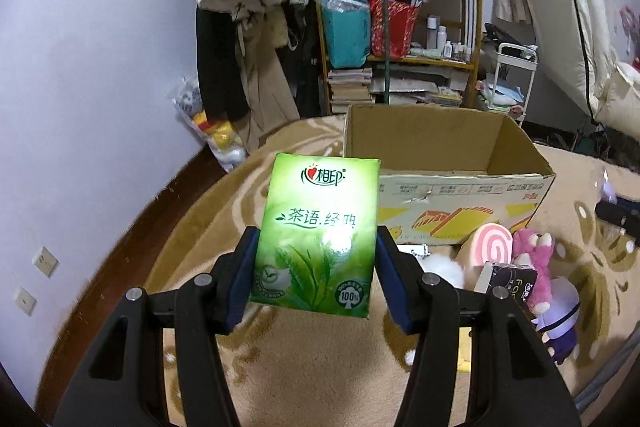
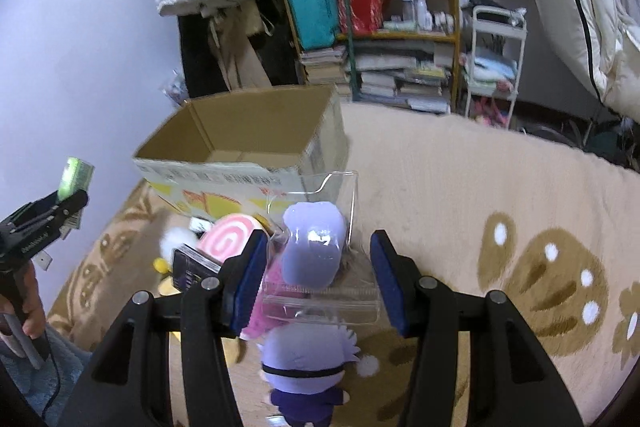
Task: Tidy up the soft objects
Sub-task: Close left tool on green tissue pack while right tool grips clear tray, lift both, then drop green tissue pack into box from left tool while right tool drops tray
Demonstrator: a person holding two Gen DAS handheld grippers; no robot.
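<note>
Beige carpet (image 1: 304,359); gripper-held tissue pack (image 1: 316,235).

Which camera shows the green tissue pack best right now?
The left wrist view: the green tissue pack fills its centre, front face readable, clamped in the left gripper. The right wrist view catches only its thin edge at far left.

Dim indoor light, fisheye-warped edges
</note>
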